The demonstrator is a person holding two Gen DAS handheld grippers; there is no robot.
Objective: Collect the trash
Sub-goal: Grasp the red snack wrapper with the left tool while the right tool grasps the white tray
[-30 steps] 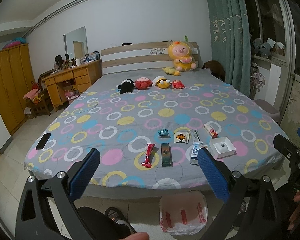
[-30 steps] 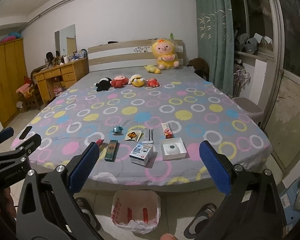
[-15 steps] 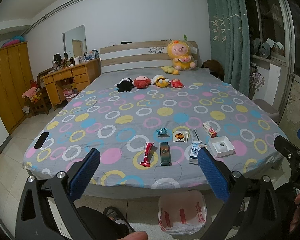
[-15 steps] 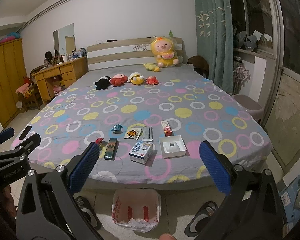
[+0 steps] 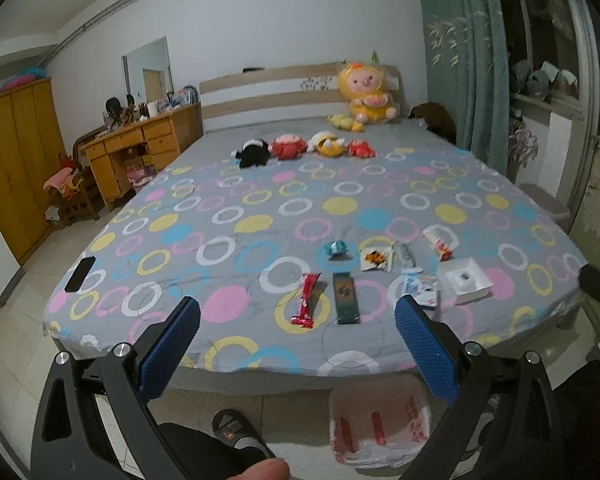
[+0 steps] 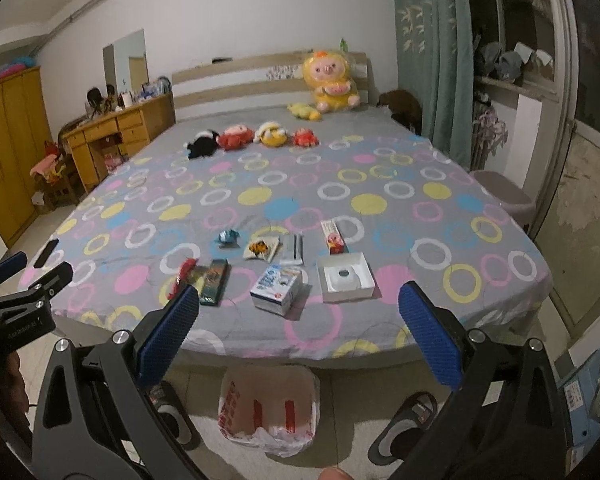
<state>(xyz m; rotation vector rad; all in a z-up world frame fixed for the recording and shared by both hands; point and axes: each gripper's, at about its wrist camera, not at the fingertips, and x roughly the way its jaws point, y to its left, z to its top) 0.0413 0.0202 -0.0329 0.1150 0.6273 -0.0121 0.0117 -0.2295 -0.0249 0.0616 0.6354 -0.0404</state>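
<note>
Several pieces of trash lie near the bed's foot edge: a red wrapper (image 5: 305, 300), a green packet (image 5: 345, 297), a blue candy wrapper (image 5: 336, 249), an orange sachet (image 5: 374, 259), a blue-white carton (image 6: 277, 288), a red-white box (image 6: 333, 237) and an open white box (image 6: 346, 281). A white and red plastic bag (image 6: 269, 412) stands open on the floor below. My left gripper (image 5: 298, 330) is open and empty, in front of the bed edge. My right gripper (image 6: 298, 320) is open and empty too, above the bag.
The bed (image 5: 340, 208) has a grey sheet with coloured rings. Plush toys (image 5: 286, 148) line its far half, a big yellow one (image 5: 366, 96) at the headboard. A black phone (image 5: 80, 274) lies at the left corner. A wooden desk (image 5: 140, 148) and wardrobe stand left.
Both grippers have moved slightly forward toward the bed, so the trash looks a little closer. Both stay open and empty.
</note>
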